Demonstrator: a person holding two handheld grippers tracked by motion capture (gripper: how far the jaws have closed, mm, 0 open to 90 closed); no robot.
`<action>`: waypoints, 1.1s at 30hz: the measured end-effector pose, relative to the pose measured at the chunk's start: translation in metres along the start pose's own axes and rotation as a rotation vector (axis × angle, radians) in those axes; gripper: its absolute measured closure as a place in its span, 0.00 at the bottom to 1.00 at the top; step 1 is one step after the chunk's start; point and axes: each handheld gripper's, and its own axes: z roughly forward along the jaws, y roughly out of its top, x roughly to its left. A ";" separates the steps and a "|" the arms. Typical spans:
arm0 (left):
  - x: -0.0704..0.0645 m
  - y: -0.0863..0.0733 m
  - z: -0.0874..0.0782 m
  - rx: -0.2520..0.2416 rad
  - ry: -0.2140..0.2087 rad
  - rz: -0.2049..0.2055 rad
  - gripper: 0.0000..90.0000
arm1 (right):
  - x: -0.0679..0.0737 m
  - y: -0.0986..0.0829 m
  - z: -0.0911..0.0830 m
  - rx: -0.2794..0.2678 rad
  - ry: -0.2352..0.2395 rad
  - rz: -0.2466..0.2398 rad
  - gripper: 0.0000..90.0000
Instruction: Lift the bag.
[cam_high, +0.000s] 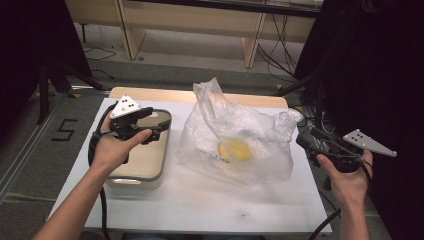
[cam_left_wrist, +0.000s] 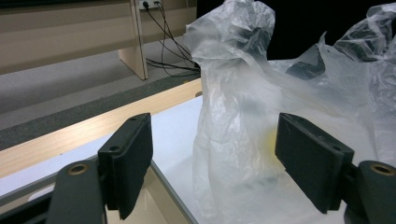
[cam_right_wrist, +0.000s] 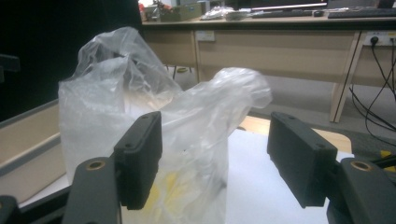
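nothing looks begun: the plastic bag (cam_high: 235, 142) with something yellow (cam_high: 235, 149) inside sits mid-table, right of the empty tray (cam_high: 141, 165). the left gripper (cam_high: 155, 126) and right gripper (cam_high: 304, 140) flank the bag, jaws wide, holding nothing.

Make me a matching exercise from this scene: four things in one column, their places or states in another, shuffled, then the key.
Things
1. plastic bag
2. yellow thing
3. tray
4. right claw

Places or states
A. inside the bag
B. open, by the bag's right edge
C. crumpled, in the middle of the table
D. under the left claw

Pairs: 1-C, 2-A, 3-D, 4-B
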 end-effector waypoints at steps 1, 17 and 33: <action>-0.001 -0.001 -0.001 0.003 -0.005 0.003 0.30 | 0.002 -0.001 0.000 0.005 0.002 -0.005 0.41; -0.021 -0.023 -0.004 0.056 -0.080 0.054 0.28 | 0.020 -0.014 0.004 0.067 0.036 -0.064 0.38; -0.032 -0.043 -0.008 0.094 -0.138 0.076 0.24 | 0.026 -0.036 0.002 0.133 0.074 -0.105 0.28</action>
